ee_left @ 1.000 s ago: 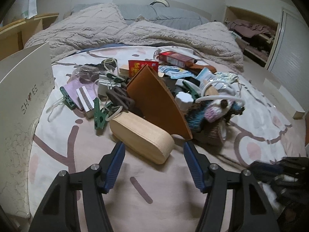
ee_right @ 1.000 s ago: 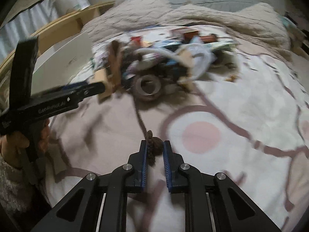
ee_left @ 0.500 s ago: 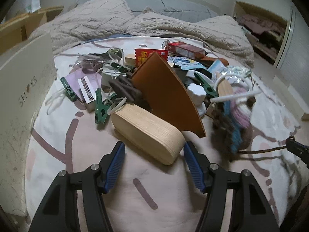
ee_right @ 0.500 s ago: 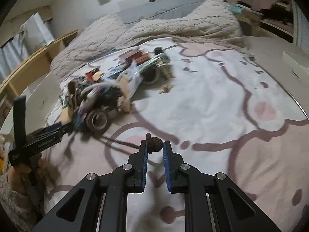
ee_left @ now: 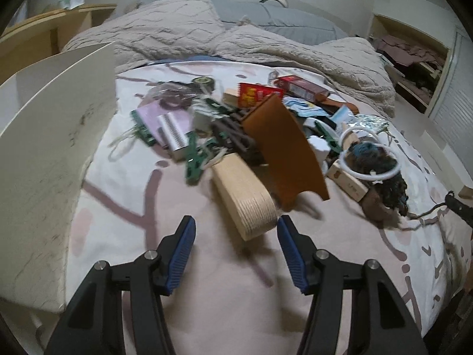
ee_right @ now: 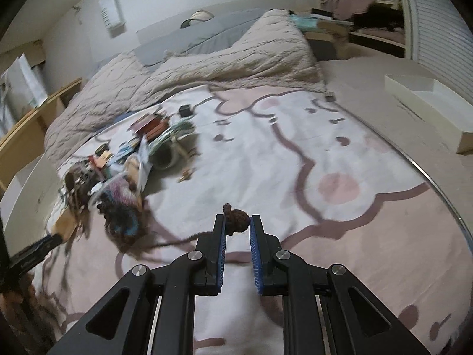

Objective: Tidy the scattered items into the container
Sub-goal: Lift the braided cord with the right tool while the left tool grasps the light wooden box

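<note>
A rumpled beige quilt and grey pillows fill the top of the frame, wooden shelving at upper left, a cluttered closet at upper right.

Left wrist view: low, close before the clutter pile, facing the headboard. Right wrist view: farther off to the pile's right, angled across it. Both share the pile.

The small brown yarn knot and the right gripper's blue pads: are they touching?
Touching. In the right wrist view the brown yarn knot sits pinched between the right gripper fingertips, both blue pads against its sides, strand trailing left.
</note>
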Demonstrator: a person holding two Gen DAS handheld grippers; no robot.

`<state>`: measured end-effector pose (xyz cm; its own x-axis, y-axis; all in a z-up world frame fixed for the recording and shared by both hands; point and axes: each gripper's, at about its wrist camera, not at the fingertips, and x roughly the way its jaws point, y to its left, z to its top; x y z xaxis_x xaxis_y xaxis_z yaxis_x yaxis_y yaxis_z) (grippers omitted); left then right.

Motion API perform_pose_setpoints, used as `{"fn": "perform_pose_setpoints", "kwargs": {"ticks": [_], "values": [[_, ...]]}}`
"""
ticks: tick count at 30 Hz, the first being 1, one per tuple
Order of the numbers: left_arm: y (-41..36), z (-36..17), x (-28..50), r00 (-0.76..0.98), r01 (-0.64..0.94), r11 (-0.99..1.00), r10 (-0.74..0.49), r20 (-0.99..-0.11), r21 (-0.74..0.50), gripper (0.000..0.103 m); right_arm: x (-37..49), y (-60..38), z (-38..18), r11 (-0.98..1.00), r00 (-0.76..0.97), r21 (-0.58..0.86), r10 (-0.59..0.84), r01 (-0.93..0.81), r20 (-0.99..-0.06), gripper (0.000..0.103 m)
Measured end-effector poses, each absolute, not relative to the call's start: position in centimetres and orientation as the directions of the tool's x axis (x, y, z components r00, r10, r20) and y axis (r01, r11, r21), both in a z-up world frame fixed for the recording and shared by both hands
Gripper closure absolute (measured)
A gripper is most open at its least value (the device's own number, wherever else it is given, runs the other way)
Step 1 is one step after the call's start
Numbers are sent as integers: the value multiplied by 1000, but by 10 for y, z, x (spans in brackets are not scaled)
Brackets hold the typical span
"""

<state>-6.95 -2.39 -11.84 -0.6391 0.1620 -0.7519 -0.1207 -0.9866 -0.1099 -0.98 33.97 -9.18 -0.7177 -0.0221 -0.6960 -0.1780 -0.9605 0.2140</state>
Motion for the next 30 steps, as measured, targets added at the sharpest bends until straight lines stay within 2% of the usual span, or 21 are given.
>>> {"fn": "perform_pose_setpoints", "kwargs": {"ticks": [7,8,10,12,20,27,29,30], "values": [[-33,-120,-63,-644,-106,-987,163,-747,-124,45,-7,362,-86,-944,-728,209,45,-255,-684,87],[-33,-119,-63,-648,-107,-986,168,-743,-130,43,-8,366,-85,-941,-730,209,54,-265,-682,87],[-32,-119,-64,-650,-112,-982,188,-737,-152,33,-7,372,-83,-935,-731,205,77,-288,-678,87],[-31,-119,-66,-646,-121,-978,206,-735,-168,31,-6,382,-83,-925,-729,197,113,-326,-675,87],[-21,-124,-80,-628,-130,-975,222,-746,-180,31,-1,422,-87,-856,-703,240,183,-458,-688,87],[-16,-128,-86,-630,-131,-981,191,-753,-140,31,14,454,-73,-795,-695,235,295,-559,-656,87],[-16,-129,-87,-629,-126,-983,184,-755,-135,34,19,462,-68,-781,-695,233,323,-579,-643,87],[-17,-130,-88,-628,-124,-983,183,-756,-135,40,21,466,-65,-775,-694,232,335,-587,-637,86]]}}
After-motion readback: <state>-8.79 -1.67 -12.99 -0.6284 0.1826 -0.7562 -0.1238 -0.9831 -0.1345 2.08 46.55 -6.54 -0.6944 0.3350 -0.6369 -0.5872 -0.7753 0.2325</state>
